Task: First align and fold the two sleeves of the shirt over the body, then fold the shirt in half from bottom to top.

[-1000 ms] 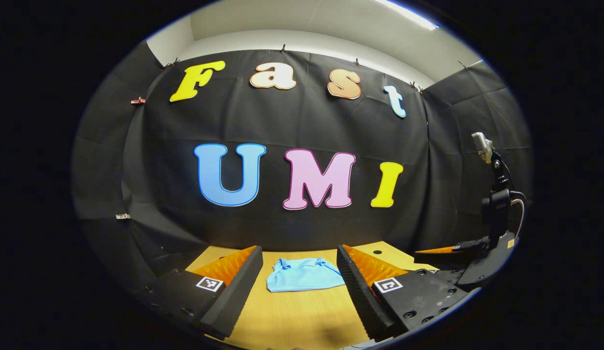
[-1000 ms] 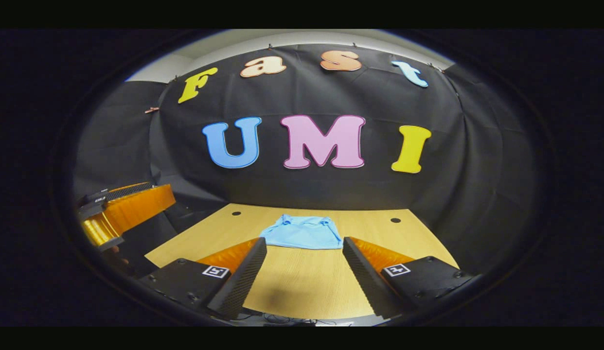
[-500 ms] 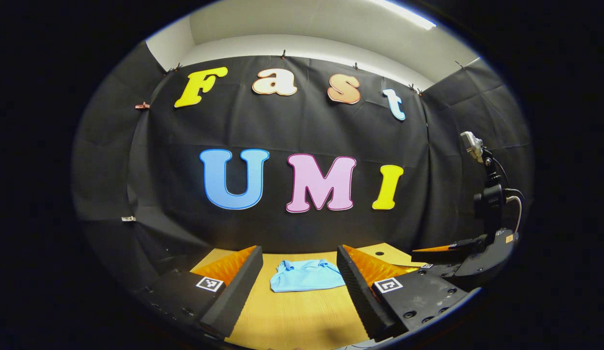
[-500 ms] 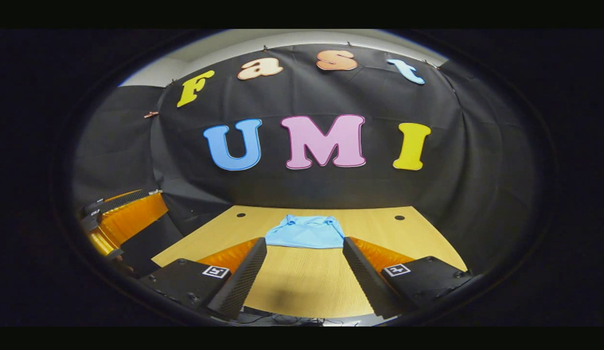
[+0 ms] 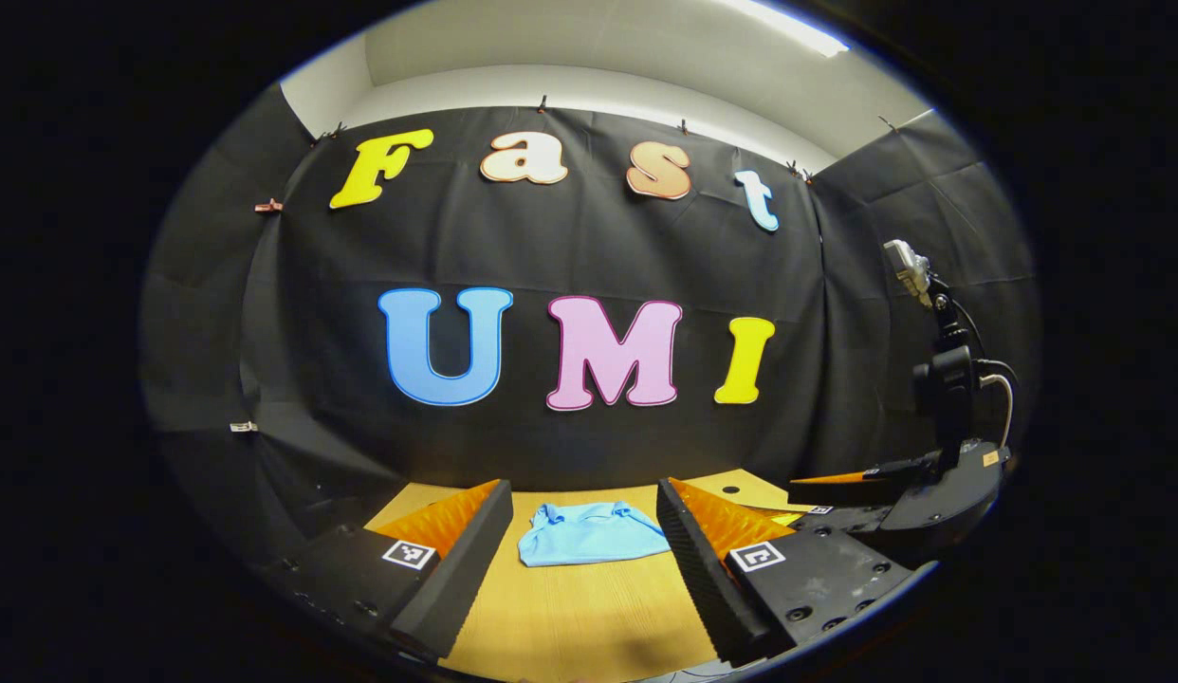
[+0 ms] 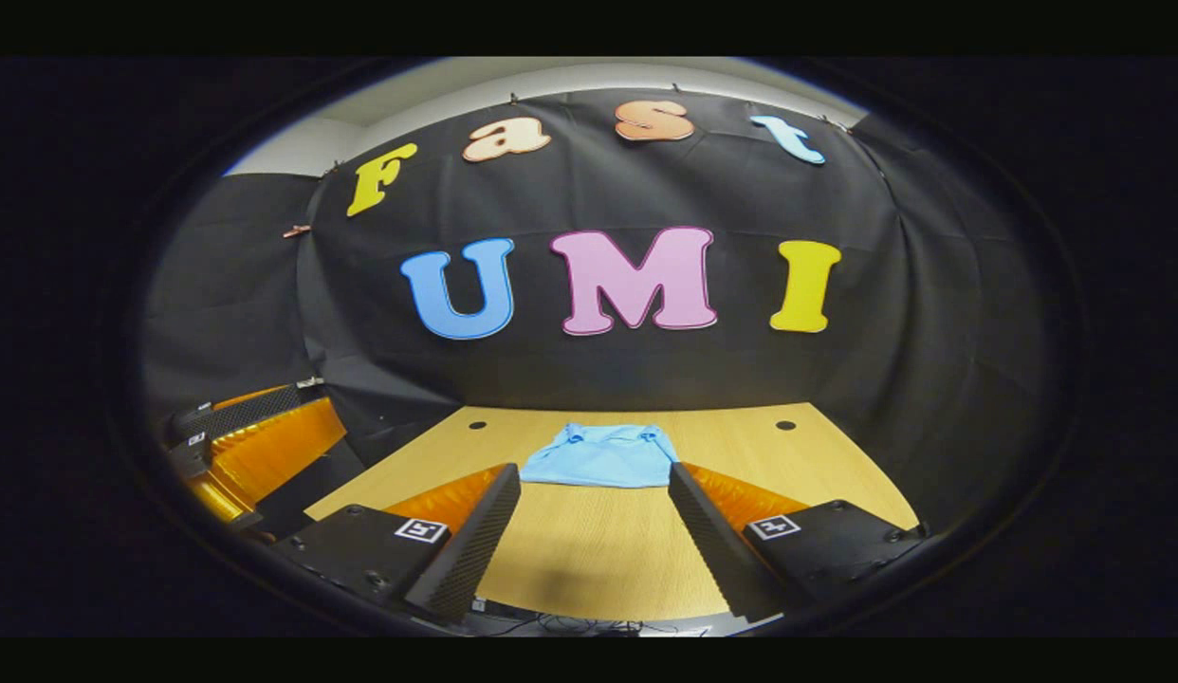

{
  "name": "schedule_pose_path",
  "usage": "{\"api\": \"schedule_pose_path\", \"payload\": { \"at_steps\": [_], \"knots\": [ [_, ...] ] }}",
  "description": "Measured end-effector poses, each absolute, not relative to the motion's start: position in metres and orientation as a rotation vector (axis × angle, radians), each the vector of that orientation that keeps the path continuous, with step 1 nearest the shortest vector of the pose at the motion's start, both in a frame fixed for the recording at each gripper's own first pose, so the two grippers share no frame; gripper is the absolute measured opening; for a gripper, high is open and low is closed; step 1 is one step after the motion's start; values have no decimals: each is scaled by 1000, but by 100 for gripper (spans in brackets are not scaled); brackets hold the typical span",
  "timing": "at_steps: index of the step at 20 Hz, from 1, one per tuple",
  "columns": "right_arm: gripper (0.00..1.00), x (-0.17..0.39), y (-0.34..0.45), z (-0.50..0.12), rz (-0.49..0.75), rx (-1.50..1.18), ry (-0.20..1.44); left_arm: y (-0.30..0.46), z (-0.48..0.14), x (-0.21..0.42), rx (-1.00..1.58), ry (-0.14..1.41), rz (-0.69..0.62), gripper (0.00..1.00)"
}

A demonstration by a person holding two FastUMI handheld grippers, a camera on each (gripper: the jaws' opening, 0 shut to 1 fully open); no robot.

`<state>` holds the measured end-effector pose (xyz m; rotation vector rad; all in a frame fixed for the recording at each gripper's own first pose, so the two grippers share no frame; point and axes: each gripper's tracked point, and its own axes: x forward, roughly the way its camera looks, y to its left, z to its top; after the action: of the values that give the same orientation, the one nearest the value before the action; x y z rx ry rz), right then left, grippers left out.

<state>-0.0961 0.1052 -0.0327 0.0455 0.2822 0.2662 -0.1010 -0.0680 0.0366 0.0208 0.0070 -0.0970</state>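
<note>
A light blue shirt (image 5: 592,533) lies folded into a small compact rectangle on the wooden table (image 5: 570,617), collar end toward the wall. My left gripper (image 5: 581,489) hovers over the table's near part, open and holding nothing, well short of the shirt. In the right gripper view the shirt (image 6: 603,453) lies beyond my right gripper (image 6: 593,470), which is also open and apart from the cloth. The right gripper (image 5: 883,493) shows far right in the left gripper view. The left gripper (image 6: 252,436) shows far left in the right gripper view.
The wooden table (image 6: 598,560) has two small round holes (image 6: 477,425) (image 6: 786,425) near its far edge. The black cloth wall stands right behind it. Cables lie at the table's near edge (image 6: 570,624). A camera mount (image 5: 940,379) rises from the right gripper.
Both views drift slightly as the hands shift a little. The right gripper has edged left in the left gripper view. The shirt stays put and both grippers stay open.
</note>
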Motion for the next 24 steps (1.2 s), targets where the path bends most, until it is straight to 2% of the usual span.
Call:
{"api": "schedule_pose_path", "payload": {
  "at_steps": [24],
  "knots": [
    [99, -96, 100, -37, 272, 71, 300, -65, 25, -100, 21, 33, -74, 97]
  ]
}}
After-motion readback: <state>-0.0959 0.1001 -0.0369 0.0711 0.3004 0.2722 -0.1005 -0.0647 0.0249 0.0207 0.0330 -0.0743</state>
